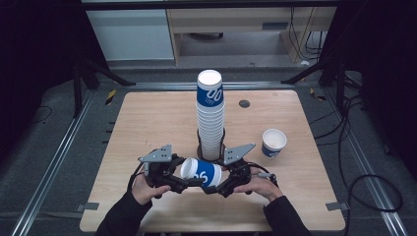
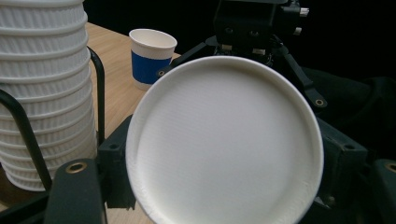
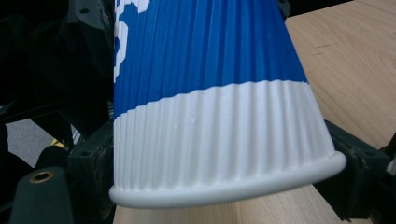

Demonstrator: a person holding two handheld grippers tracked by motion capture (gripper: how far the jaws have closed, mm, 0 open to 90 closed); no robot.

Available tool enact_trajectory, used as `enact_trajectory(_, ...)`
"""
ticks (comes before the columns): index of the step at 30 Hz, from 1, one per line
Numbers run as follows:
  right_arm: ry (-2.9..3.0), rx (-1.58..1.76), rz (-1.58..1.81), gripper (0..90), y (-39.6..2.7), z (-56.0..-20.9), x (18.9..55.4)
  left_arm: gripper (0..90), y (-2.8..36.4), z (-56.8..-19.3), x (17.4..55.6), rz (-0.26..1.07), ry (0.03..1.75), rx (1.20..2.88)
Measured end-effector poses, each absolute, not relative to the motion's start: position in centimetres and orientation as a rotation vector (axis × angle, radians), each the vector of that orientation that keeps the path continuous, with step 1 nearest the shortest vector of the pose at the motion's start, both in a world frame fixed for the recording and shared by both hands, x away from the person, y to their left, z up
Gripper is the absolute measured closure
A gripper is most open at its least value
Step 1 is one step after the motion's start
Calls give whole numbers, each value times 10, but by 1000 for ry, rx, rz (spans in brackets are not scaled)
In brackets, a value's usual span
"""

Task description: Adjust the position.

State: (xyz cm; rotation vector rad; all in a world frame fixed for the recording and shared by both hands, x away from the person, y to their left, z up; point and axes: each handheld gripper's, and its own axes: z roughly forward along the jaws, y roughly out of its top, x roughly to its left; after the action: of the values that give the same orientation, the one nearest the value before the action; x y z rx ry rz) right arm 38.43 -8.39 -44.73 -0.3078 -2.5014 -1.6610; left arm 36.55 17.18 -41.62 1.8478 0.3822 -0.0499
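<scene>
A blue and white ribbed paper cup [image 1: 204, 173] lies on its side in the air just above the table's front, held between both grippers. My left gripper [image 1: 191, 177] is shut on its base end, and the flat white bottom [image 2: 224, 140] faces that gripper's camera. From the other side, my right gripper [image 1: 213, 180] is shut on the rim end, where the rolled rim [image 3: 224, 189] sits between its pads [image 3: 91, 156]. The cup's blue band [image 3: 201, 51] runs away from that camera.
A tall stack of upside-down cups [image 1: 210, 118] stands in a black wire holder [image 2: 95, 84] just behind the grippers. One upright cup [image 1: 273, 142] stands at the right. The wooden table [image 1: 147, 123] has bare room left and right of the stack.
</scene>
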Motion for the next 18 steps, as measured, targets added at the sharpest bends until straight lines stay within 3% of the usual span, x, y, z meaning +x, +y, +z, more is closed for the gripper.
enact_trajectory(18,-2630,-315,-1632,163,-94,-444,385,176,185,-410,367,-31,411,1897)
